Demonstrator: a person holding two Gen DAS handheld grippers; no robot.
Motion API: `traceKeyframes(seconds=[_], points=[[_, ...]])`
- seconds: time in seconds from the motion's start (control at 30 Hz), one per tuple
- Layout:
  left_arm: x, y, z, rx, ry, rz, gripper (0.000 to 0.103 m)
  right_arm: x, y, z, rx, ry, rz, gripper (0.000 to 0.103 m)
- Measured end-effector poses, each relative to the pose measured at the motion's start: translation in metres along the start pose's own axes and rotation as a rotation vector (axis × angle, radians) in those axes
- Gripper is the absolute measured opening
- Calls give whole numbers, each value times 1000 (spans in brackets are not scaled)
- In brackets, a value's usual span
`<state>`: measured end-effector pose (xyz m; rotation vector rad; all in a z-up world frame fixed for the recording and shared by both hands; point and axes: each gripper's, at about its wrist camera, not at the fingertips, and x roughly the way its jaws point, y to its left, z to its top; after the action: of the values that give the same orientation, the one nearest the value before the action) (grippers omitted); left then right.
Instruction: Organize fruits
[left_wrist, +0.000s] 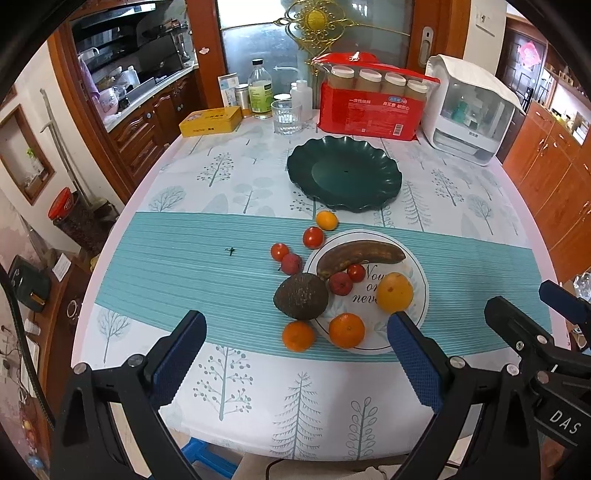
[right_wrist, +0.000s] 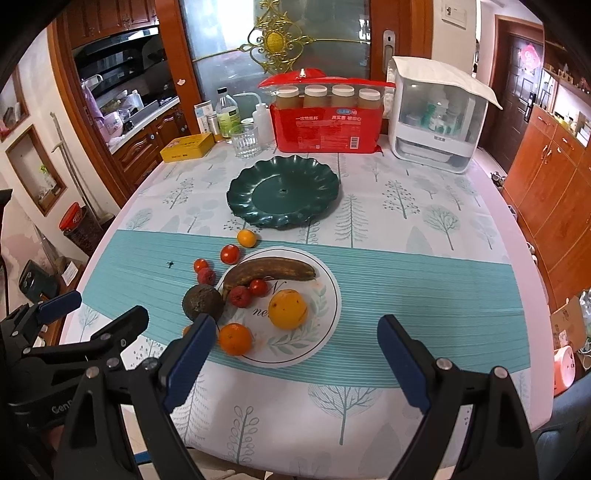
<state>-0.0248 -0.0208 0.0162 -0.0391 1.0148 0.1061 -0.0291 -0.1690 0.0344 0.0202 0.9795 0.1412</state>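
Green dish (left_wrist: 384, 184) is seen bare beyond the fruits (right_wrist: 258, 295) clustered on and beside the white plate (right_wrist: 325, 332), both grippers (left_wrist: 295, 343) (right_wrist: 295, 343) are held apart and unloaded, so a first pick is judged due.

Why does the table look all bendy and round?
In the left wrist view the fisheye lens curves the table edges and darkens the corners; in the right wrist view the same bulge bends the door and cabinets, while the fruit plate stays sharp.
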Motion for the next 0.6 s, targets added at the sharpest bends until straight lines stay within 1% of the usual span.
traceKeyframes(seconds=[0.3, 0.6], points=[[3, 0, -6, -14, 17, 14, 98, 8, -3, -4, -5, 28, 26, 90], [22, 1, -7, -7, 55, 8, 98, 25, -3, -7, -5, 74, 27, 90]])
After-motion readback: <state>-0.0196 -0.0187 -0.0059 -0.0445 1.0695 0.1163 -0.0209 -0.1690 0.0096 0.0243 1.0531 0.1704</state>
